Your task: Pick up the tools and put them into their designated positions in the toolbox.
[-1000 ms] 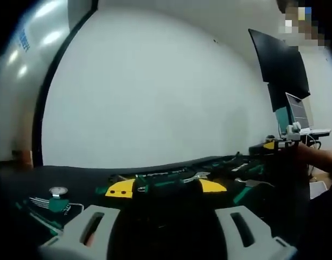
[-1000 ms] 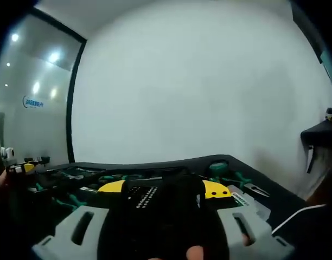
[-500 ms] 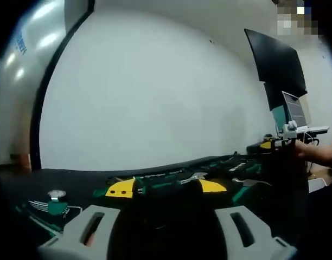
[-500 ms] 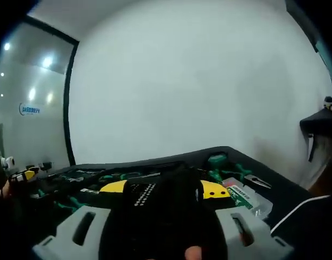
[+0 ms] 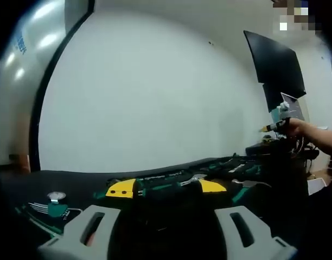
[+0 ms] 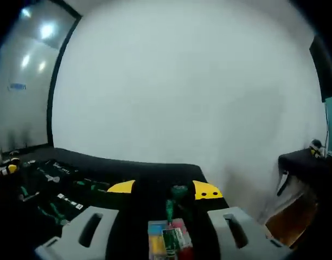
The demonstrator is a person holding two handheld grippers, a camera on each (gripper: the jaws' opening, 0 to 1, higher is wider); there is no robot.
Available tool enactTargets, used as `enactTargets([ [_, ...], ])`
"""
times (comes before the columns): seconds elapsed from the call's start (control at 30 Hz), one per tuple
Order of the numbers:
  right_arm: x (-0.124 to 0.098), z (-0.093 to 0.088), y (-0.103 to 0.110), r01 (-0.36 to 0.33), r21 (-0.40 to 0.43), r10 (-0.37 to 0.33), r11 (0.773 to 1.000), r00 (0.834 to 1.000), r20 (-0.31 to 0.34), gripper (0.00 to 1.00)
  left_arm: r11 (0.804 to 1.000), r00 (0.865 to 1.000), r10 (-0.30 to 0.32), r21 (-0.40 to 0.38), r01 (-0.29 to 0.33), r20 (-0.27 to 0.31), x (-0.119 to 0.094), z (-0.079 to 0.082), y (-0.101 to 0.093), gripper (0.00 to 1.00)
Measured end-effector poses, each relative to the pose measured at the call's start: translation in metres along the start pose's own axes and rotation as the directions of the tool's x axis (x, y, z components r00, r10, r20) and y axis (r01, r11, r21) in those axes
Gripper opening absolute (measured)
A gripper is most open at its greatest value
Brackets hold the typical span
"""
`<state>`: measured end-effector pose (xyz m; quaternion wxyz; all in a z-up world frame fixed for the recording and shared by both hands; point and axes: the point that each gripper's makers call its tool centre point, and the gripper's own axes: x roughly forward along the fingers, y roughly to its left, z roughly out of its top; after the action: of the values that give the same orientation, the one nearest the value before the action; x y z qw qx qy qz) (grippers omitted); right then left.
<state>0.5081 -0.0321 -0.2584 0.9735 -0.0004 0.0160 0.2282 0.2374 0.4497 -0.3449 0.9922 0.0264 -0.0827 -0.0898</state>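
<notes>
Hovering over the black table [image 5: 25, 181] — both my grippers parted, grasping nothing.
Left gripper [image 5: 162, 230] faces green-handled tools [image 5: 171, 181]; right gripper [image 6: 157, 233] faces a green screwdriver [image 6: 170, 208].

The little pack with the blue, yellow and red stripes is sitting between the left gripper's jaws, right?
Not quite. The striped pack sits between the right gripper's jaws, as the right gripper view shows. The left gripper's jaws have only dark shapes between them.
</notes>
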Motion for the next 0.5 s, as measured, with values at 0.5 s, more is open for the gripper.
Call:
enactTargets([
  [0.5, 0.119, -0.111, -0.061, 0.116, -0.032, -0.116, 0.993, 0.843, -0.526, 0.25, 0.999, 0.999, 0.027, -0.038, -0.026, 0.025, -0.004, 0.0, 0.019, 0.4],
])
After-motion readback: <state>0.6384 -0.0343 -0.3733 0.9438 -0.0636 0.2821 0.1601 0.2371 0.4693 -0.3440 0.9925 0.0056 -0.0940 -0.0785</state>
